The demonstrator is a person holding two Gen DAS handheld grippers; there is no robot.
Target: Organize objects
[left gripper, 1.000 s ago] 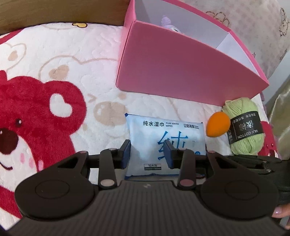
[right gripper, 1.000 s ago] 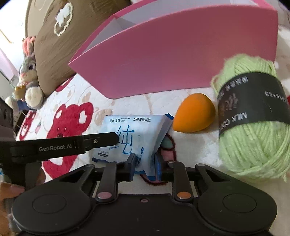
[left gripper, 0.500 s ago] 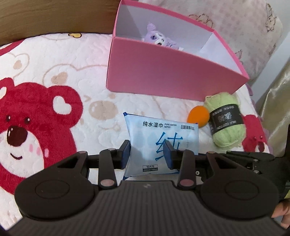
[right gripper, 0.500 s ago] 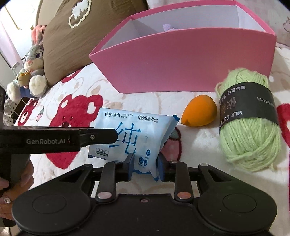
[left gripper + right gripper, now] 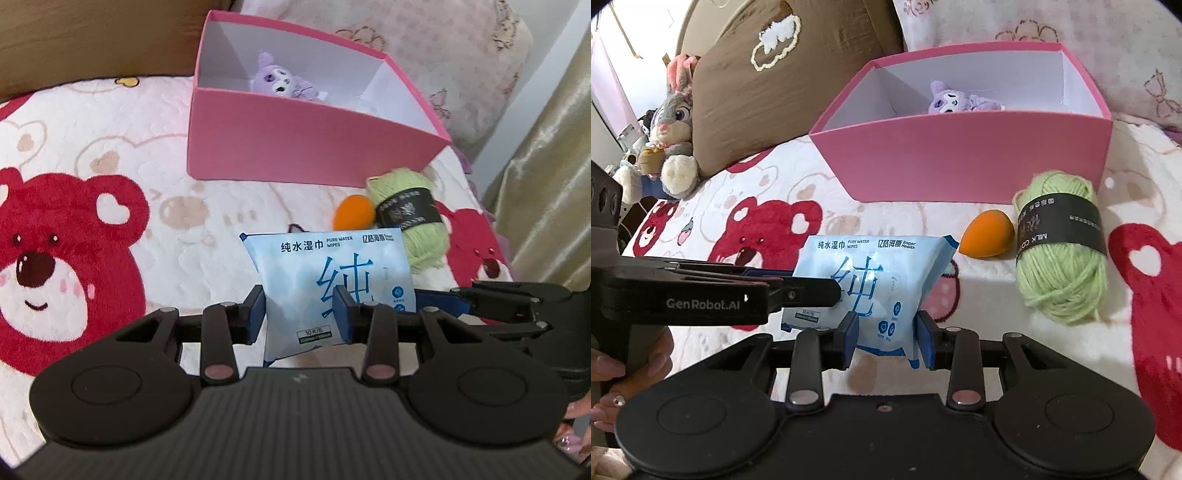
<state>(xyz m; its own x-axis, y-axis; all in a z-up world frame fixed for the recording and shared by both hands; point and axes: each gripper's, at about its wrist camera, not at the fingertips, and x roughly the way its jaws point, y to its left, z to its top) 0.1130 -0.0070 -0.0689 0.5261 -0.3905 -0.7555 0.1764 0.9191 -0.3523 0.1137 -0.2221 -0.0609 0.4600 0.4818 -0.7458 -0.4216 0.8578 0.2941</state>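
A light blue wet wipes pack [image 5: 325, 273] [image 5: 871, 266] hangs above the bear-print bedspread [image 5: 110, 155]. My left gripper [image 5: 299, 314] is shut on its lower edge. My right gripper [image 5: 886, 334] has the pack's corner between its pads, which still touch both sides while its jaws are opening. In the right wrist view the left gripper [image 5: 812, 288] reaches in from the left onto the pack. An open pink box [image 5: 295, 147] [image 5: 960, 162] stands beyond, with a purple plush [image 5: 277, 79] [image 5: 953, 98] inside.
An orange egg-shaped sponge [image 5: 988, 232] and a green yarn ball [image 5: 1060, 280] lie on the bed in front of the box. A brown pillow [image 5: 775, 66] and a rabbit plush [image 5: 674, 125] sit at the far left. A gold curtain [image 5: 546, 166] hangs at the bed's right edge.
Both grippers have risen and drawn back with the wipes pack, so the box's inside now shows. The right gripper's jaws have spread wider around the pack's corner.
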